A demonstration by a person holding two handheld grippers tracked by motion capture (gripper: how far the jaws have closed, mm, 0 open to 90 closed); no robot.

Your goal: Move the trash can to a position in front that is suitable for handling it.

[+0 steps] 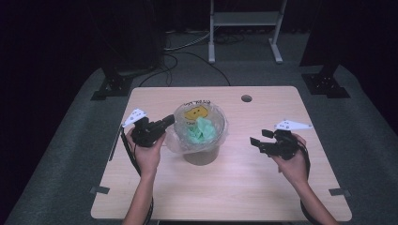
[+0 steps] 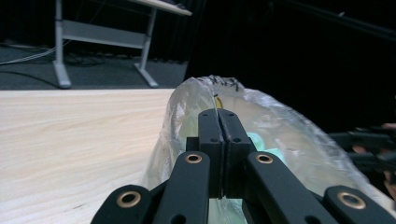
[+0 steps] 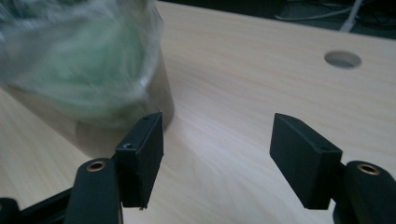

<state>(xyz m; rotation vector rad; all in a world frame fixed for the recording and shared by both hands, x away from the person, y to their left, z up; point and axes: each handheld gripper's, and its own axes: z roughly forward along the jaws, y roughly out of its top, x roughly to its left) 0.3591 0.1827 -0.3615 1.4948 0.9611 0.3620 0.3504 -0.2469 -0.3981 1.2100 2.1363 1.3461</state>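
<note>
Pinching the rim of the clear plastic bag liner [image 1: 177, 140], the left gripper [image 1: 165, 123] has its jaws pressed flat together, and in the left gripper view [image 2: 218, 140] the film bulges up just beyond the closed pads, so it appears to hold the liner's near-left edge. The liner sits in a small round brown bin [image 1: 202, 154] standing near the middle of the pale wooden surface [image 1: 263, 187]. Crumpled pale green paper or film [image 1: 202, 131] lies inside the bag, beside a yellow printed patch [image 1: 196, 113].

The right gripper [image 1: 259, 139] hovers well apart from the bin on its right side, jaws spread wide and holding nothing; the right gripper view shows its open pads [image 3: 142, 144] pointed toward the bin's base [image 3: 154, 112], with bare wood between them.

Judging by this, the work of handling the liner is at an early stage: one side of the rim is gripped, the other side is not yet taken, and the bag still sits fully in the bin with its mouth open. What remains is likely grasping the far edge and then lifting or gathering the bag.

Dark lettering runs along the liner's far rim [image 1: 197, 101], too small and creased to read. No brand is legible.
</note>
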